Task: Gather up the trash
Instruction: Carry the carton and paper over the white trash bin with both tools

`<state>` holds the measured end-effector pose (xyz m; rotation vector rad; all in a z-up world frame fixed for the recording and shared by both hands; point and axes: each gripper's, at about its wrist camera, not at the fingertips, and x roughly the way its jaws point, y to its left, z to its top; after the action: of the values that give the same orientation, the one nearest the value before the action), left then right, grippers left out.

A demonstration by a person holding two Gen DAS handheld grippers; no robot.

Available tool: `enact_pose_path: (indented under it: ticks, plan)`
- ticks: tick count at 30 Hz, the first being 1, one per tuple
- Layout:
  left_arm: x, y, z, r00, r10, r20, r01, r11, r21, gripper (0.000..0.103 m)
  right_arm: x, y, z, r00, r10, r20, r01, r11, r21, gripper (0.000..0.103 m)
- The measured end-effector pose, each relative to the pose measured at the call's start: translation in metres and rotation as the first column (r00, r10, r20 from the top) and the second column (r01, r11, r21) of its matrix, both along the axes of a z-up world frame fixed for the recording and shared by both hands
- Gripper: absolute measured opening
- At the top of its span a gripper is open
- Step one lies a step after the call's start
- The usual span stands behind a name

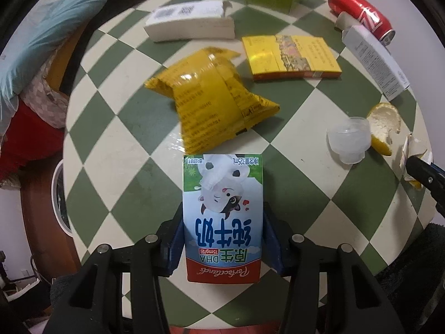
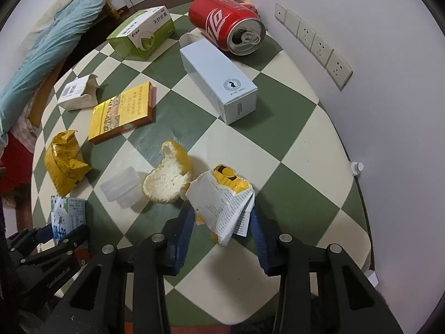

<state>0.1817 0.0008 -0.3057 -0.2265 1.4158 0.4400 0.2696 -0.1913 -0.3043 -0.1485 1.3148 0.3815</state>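
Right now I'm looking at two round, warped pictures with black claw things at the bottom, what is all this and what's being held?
Those black claws are two handheld grippers; a person carries one in each hand, and each has a wide-angle camera looking along its fingers, hence the warping. One picture comes from the left gripper, the other from the right gripper.

Both look down on a green and cream checkered table strewn with trash: a red soda can, a white box, a green box, a flat yellow box, a torn white box, a crumpled yellow wrapper, a clear plastic cup and a piece of citrus peel.

The left gripper is closed on a small milk carton. The right one is closed on a torn paper packet.
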Motion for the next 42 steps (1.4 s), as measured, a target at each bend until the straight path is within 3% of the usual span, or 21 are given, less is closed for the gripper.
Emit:
enact_pose_path:
  ticks: [12, 21, 27, 33, 37, 42]
  plan:
    - [-0.041, 0.008, 0.092, 0.979, 0.025, 0.202, -0.039, 0.997, 0.070, 0.046, -0.035, 0.003, 0.062, 0.997, 0.031, 0.074, -0.038, 0.994, 0.101, 0.042]
    - [-0.088, 0.103, 0.162, 0.925, 0.108, 0.364, -0.149, 0.985, 0.087, 0.046, -0.067, 0.062, 0.129, 0.979, 0.120, 0.162, -0.151, 0.969, 0.195, 0.042]
    - [-0.138, 0.175, 0.184, 0.894, 0.188, 0.407, -0.247, 0.964, 0.098, 0.046, -0.105, 0.144, 0.160, 0.958, 0.222, 0.183, -0.266, 0.928, 0.263, 0.042]
    - [-0.201, 0.264, 0.163, 0.860, 0.337, 0.382, -0.386, 0.921, 0.058, 0.046, -0.154, 0.252, 0.155, 0.922, 0.356, 0.149, -0.386, 0.867, 0.316, 0.042]
    - [-0.245, 0.331, 0.111, 0.829, 0.463, 0.315, -0.484, 0.875, -0.013, 0.046, -0.187, 0.331, 0.122, 0.888, 0.448, 0.105, -0.457, 0.833, 0.313, 0.042]
    - [-0.283, 0.399, 0.038, 0.791, 0.574, 0.212, -0.560, 0.819, -0.127, 0.046, -0.224, 0.422, 0.058, 0.832, 0.555, 0.012, -0.534, 0.795, 0.289, 0.042]
